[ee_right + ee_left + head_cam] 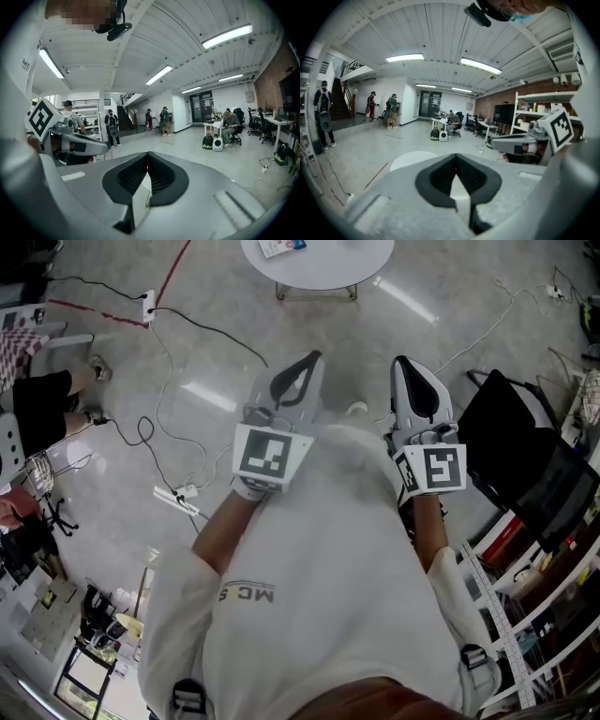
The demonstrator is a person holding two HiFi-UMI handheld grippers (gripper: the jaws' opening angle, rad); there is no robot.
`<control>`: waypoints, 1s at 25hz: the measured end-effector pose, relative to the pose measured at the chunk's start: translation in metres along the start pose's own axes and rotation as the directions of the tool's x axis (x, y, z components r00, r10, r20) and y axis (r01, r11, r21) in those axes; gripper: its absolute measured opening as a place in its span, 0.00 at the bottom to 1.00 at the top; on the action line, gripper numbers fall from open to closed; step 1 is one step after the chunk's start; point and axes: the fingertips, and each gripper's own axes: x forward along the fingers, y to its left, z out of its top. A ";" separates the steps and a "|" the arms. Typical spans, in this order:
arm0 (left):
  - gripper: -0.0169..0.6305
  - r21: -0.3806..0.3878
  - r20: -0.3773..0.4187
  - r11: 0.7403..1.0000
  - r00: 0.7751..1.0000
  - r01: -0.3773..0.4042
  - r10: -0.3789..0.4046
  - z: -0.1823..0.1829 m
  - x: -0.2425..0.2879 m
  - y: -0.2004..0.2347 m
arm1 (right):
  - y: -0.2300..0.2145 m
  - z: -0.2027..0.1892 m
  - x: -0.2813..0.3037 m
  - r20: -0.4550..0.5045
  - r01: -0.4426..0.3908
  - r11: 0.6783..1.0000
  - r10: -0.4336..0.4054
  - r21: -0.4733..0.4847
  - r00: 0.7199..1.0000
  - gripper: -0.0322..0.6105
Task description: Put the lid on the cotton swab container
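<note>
No cotton swab container or lid shows in any view. Both grippers are held up close to the person's chest, over the white shirt, and point out across the floor. My left gripper has its jaws closed tip to tip with nothing between them. My right gripper is likewise shut and empty. Each gripper's marker cube shows in the other's view. A round white table stands ahead, with a small blue and white pack on it.
Cables and a power strip trail over the grey floor at the left. A black case and white shelving stand at the right. A seated person's legs are at far left. Several people and desks are far off.
</note>
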 end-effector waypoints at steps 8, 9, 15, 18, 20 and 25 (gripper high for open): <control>0.03 0.002 -0.034 0.999 0.999 0.040 -0.040 0.009 0.038 0.073 | -0.012 0.020 0.073 -0.010 0.041 0.999 -0.042 -0.023 0.999 0.05; 0.03 -0.004 -0.043 0.999 0.998 0.047 -0.047 0.009 0.046 0.076 | -0.017 0.020 0.080 -0.014 0.043 0.999 -0.044 -0.013 0.999 0.05; 0.03 0.002 -0.062 0.998 0.996 0.064 -0.063 0.017 0.102 0.100 | -0.057 0.022 0.134 -0.020 0.029 1.000 -0.029 -0.008 0.999 0.05; 0.03 -0.011 -0.067 0.999 0.997 0.041 -0.042 0.026 0.136 0.119 | -0.081 0.026 0.170 -0.034 -0.002 1.000 0.001 -0.029 0.999 0.05; 0.03 -0.020 -0.081 0.999 0.996 0.029 -0.030 0.035 0.164 0.132 | -0.102 0.030 0.196 -0.048 -0.027 0.999 0.025 -0.044 0.999 0.05; 0.03 -0.001 -0.132 1.000 0.991 0.019 -0.019 0.054 0.236 0.154 | -0.155 0.039 0.258 -0.078 -0.100 0.991 0.093 -0.088 0.993 0.05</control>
